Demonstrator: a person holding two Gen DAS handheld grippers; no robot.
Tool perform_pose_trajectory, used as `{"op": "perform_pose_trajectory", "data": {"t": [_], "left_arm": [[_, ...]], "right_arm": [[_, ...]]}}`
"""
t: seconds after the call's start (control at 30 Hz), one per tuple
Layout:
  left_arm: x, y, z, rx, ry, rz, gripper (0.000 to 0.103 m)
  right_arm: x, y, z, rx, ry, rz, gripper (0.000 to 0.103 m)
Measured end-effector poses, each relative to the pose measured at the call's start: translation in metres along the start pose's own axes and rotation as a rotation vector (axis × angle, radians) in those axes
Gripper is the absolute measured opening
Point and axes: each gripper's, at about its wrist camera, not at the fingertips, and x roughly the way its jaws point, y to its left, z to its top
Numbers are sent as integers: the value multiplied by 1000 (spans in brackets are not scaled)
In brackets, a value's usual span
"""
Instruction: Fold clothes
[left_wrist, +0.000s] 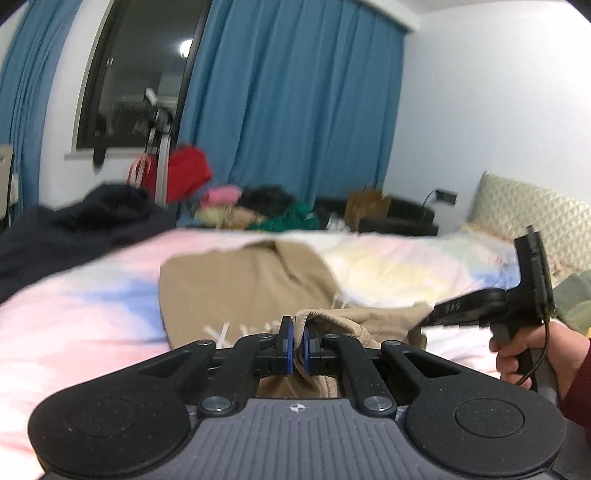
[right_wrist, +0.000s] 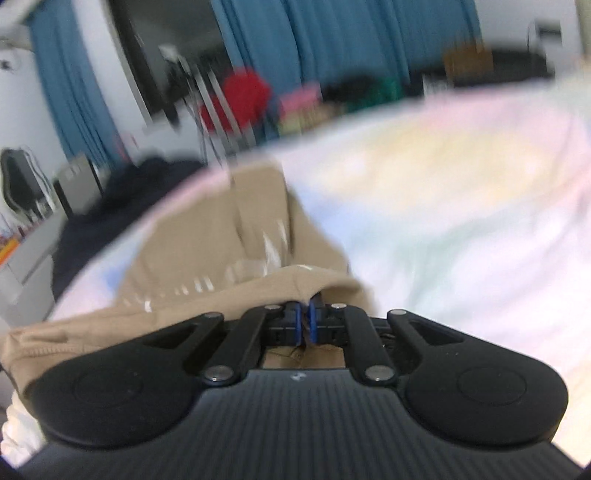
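Bedding in pastel pink, blue and yellow covered the bed and filled most of both views. Blue curtains hung behind it beside a dark window, and a heap of mixed clothes lay past the far edge of the bed, with a red garment draped on a stand beside it. A dark navy garment lay bunched at the far left of the bed.

The tan sweatshirt lay spread on the bedding, its body flat and white lettering showing on the near part, while its near edge was lifted off the bed in a fold.

The left gripper had its blue-padded fingers nearly closed, pinching a ribbed edge of the tan sweatshirt between them. The right gripper was likewise clamped almost fully together on another stretch of that raised tan edge, the cloth arching over its tips; this view was blurred. In the left wrist view the right gripper reached in from the right with its tip at the tan fabric, held by a person's hand in a dark red sleeve.
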Motion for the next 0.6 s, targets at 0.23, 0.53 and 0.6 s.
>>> {"op": "perform_pose_trajectory", "data": {"t": [0.23,0.53,0.6], "left_arm": [[45,19,-5,5,89,61,5],[61,43,2,-71,91,103,6],[61,46,4,-84,85,104,6]], "right_arm": [[9,6,-1,-18,27,-46,69],[-21,50,-26,-288,-141,-39,71],[-8,67,-38,-396,-106,-28,71]]}}
